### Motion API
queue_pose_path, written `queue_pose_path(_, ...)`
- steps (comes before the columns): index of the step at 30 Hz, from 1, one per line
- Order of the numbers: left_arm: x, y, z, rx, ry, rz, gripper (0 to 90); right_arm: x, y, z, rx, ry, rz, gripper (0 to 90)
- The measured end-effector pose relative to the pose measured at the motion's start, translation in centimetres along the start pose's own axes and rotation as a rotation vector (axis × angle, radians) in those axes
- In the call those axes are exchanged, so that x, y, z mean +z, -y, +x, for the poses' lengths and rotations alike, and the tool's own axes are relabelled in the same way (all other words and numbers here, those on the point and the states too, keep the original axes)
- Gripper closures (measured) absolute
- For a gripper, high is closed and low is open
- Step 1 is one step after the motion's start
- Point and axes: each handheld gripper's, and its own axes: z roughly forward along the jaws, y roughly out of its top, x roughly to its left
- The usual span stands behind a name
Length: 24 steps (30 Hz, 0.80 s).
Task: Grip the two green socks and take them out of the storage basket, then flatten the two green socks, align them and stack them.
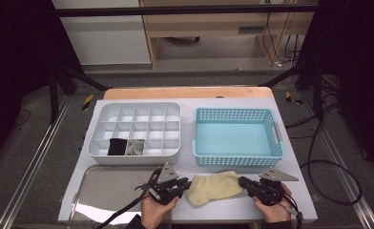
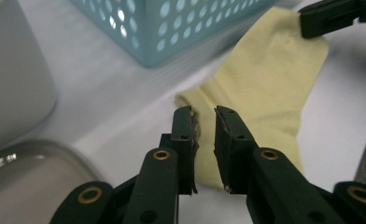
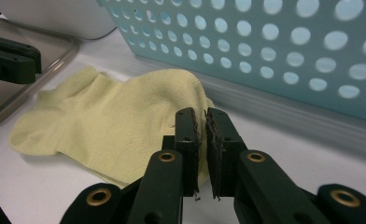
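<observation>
White worktop (image 1: 290, 198) near the front edge carries a pale yellow sock (image 1: 213, 187), lying flat just before the blue basket (image 1: 236, 136). It looks light, limp and easily bunched, best pinched at its ends. Left gripper (image 2: 203, 122) stands narrowly parted over one end; right gripper (image 3: 200, 122), nearly closed, nips the other end's edge.
</observation>
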Motion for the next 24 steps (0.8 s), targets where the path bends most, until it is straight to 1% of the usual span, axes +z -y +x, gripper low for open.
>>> queue_pose_path(1,0.0,-0.2,-0.3,0.009,0.006,-0.004,79.8,-0.1,-0.1,0.1,0.0,0.001,-0.002,83.8)
queue_pose_path(2,0.1,-0.4,-0.6,0.01,0.013,-0.006,81.1,-0.1,-0.1,0.1,-0.006,0.004,-0.002,83.8)
queue_pose_path(4,0.5,-0.7,-1.1,0.009,0.028,-0.012,84.2,-0.1,-0.2,0.3,-0.002,0.001,0.0,83.9)
queue_pose_path(7,1.3,-1.2,-1.9,0.022,0.034,-0.007,88.2,-0.1,-0.2,0.2,-0.005,-0.004,-0.004,83.9)
queue_pose_path(10,2.2,-1.7,-2.5,0.024,0.039,0.0,89.2,-0.2,-0.3,0.2,-0.007,-0.005,-0.009,84.0)
queue_pose_path(12,2.9,-1.8,-2.7,0.012,0.052,0.003,89.2,-0.2,-0.3,0.3,-0.009,-0.008,-0.011,83.9)
queue_pose_path(13,3.3,-1.8,-2.8,0.006,0.061,0.002,89.1,-0.2,-0.3,0.3,-0.011,-0.008,-0.01,83.9)
queue_pose_path(15,4.2,-1.7,-3.1,0.009,0.066,0.02,88.9,-0.1,-0.4,0.4,-0.017,-0.011,-0.014,83.9)
queue_pose_path(16,4.6,-1.6,-3.3,0.003,0.073,0.026,88.9,-0.1,-0.4,0.4,-0.017,-0.012,-0.014,83.9)
queue_pose_path(18,5.5,-1.4,-3.4,0.005,0.075,0.04,88.8,-0.1,-0.5,0.5,-0.019,-0.015,-0.012,83.9)
queue_pose_path(19,5.8,-1.3,-3.4,-0.002,0.079,0.043,88.5,-0.1,-0.5,0.5,-0.02,-0.016,-0.013,83.9)
queue_pose_path(21,6.4,-1.1,-3.4,0.003,0.077,0.052,88.1,-0.2,-0.5,0.6,-0.023,-0.02,-0.014,83.9)
queue_pose_path(24,6.9,-1.0,-3.2,-0.002,0.072,0.065,87.9,-0.3,-0.7,0.9,-0.029,-0.027,-0.016,83.9)
